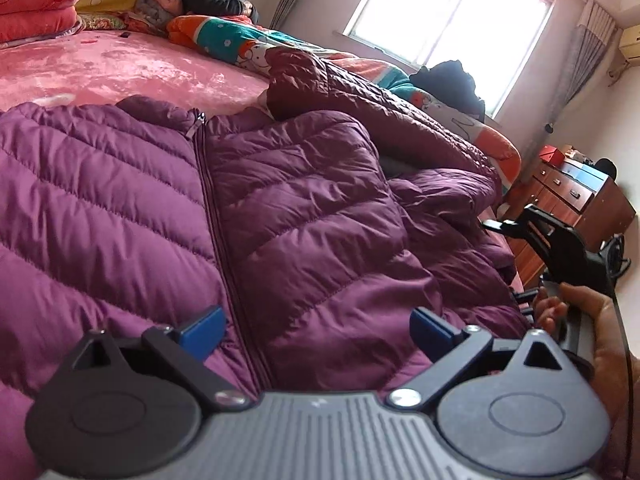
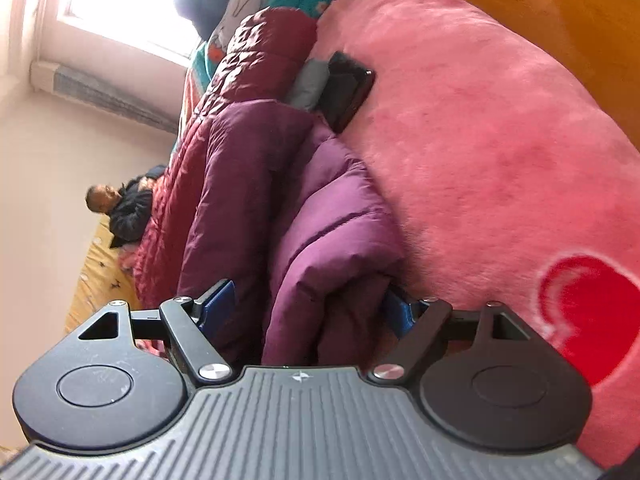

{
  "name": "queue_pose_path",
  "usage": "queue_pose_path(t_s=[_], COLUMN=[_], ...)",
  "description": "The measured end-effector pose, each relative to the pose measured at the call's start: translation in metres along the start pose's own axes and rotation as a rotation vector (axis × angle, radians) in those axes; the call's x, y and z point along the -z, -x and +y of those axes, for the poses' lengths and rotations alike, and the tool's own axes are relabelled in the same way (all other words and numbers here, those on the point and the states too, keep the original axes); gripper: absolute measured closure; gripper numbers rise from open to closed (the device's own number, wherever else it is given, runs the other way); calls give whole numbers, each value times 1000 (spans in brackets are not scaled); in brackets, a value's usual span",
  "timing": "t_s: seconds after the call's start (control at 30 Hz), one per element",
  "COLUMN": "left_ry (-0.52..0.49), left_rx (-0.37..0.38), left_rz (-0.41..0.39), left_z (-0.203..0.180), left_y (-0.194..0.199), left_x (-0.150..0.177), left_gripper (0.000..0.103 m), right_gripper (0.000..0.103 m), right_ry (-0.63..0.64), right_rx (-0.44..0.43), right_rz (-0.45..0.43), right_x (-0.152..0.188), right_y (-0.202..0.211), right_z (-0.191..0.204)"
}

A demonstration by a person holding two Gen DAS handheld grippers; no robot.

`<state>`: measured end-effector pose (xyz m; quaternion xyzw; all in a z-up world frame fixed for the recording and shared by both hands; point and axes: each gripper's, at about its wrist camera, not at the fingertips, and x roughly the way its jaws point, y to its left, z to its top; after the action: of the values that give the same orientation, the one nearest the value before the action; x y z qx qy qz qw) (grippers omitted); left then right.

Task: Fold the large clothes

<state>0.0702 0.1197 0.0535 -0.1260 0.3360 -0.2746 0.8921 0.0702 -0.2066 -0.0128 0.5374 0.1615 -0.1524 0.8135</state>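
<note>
Bedroom, pink plush bedspread [image 1: 120, 68]. Left wrist view: purple puffer jacket [image 1: 140, 200] flat on bed, zipper up; left gripper [image 1: 316, 332] spread wide above its front, nothing pinched. Maroon quilted jacket [image 1: 360, 92] behind. Right wrist view, rolled sideways: right gripper [image 2: 308, 308] spread, purple jacket's bunched edge between blue pads [image 2: 218, 300], not squeezed.

Bright window [image 1: 448, 12] w/ curtains [image 1: 592, 44], wood dresser [image 1: 576, 200], pink bed [image 1: 120, 72], maybe AC unit [image 1: 630, 42]
</note>
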Motion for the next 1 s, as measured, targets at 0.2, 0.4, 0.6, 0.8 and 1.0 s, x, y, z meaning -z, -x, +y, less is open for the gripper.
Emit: queue_pose_path(t_s=[0.2, 0.4, 0.6, 0.8, 1.0], left_ry=[-12, -24, -43, -55, -70], left_rx=[-1, 0, -6, -9, -13], left_rz=[11, 15, 18, 19, 20], left_z=[1, 1, -2, -3, -4], left_y=[-4, -4, -5, -6, -7], left_x=[2, 3, 3, 4, 6], left_gripper=[3, 3, 3, 2, 1], right_gripper=[69, 81, 83, 84, 85], right_ry=[15, 222, 464, 538, 530], right_rx=[77, 213, 390, 532, 632], right_rz=[8, -74, -258, -359, -348], right_x=[-6, -31, -78, -117, -132], right_y=[-8, 15, 67, 116, 152], right_z=[-5, 27, 58, 60, 37])
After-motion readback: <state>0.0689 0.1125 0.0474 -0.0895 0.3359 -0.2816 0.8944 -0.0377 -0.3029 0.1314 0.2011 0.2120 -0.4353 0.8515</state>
